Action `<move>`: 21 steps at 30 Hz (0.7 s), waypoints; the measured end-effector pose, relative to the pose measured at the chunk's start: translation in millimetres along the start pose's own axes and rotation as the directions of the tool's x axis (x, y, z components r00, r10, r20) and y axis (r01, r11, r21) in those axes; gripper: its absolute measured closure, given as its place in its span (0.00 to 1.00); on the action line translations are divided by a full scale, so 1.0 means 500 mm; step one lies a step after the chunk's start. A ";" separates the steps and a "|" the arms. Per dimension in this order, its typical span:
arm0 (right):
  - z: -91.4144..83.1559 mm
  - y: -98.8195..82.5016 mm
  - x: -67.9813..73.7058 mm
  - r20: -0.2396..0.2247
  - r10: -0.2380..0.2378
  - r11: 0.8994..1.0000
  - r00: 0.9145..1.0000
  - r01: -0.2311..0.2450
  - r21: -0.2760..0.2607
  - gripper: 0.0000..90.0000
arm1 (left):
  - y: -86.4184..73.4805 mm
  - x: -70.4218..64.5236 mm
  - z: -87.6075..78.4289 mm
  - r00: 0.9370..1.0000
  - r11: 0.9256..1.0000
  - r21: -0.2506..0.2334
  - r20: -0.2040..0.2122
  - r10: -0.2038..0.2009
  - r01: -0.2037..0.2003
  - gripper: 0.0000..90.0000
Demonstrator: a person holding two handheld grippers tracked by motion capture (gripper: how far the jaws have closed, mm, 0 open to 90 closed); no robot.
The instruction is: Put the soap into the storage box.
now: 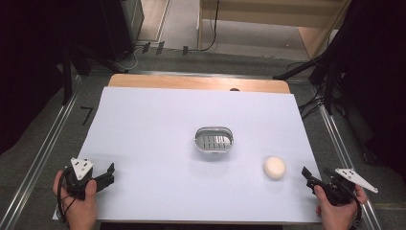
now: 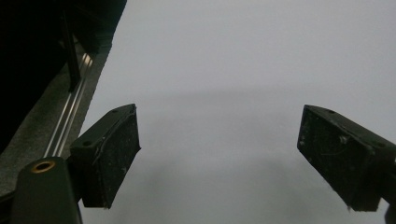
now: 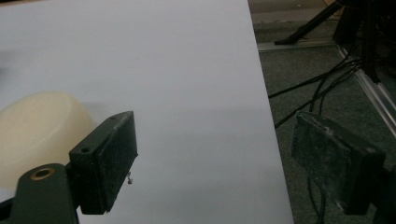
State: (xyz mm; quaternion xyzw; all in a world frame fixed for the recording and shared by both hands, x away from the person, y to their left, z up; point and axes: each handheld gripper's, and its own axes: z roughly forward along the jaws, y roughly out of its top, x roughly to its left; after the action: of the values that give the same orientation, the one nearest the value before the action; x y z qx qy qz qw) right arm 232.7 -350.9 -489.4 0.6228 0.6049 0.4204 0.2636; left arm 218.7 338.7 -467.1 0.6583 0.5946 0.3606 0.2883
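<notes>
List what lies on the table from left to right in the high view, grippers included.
left gripper → metal soap dish → round cream soap → right gripper

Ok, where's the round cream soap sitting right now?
In the high view the soap lies on the white table cover near its right front, just ahead of the open right gripper and right of the metal soap dish, touching neither.

One metal dish (image 1: 214, 140), one cream soap bar (image 1: 274, 167), two claws on one table (image 1: 143, 124)
</notes>
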 end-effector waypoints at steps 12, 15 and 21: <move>0.005 0.007 0.031 -0.005 -0.030 0.999 1.000 0.030 0.027 0.18 | 0.001 -0.001 0.001 1.000 1.000 0.005 0.003 0.001 -0.001 0.15; 0.007 0.009 0.041 -0.018 -0.045 0.999 0.999 0.046 0.025 0.18 | 0.001 -0.001 0.001 1.000 1.000 0.008 0.003 0.003 -0.003 0.15; 0.010 0.010 0.058 -0.036 -0.062 0.998 0.997 0.063 0.032 0.18 | 0.001 0.000 0.001 1.000 1.000 0.010 0.004 0.006 -0.006 0.15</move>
State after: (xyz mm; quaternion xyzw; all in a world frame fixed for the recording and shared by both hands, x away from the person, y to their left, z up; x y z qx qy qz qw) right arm 236.8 -322.2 -481.8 0.6005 0.6355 0.4127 0.2553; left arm 219.4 338.4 -467.1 0.6623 0.5936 0.3573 0.2852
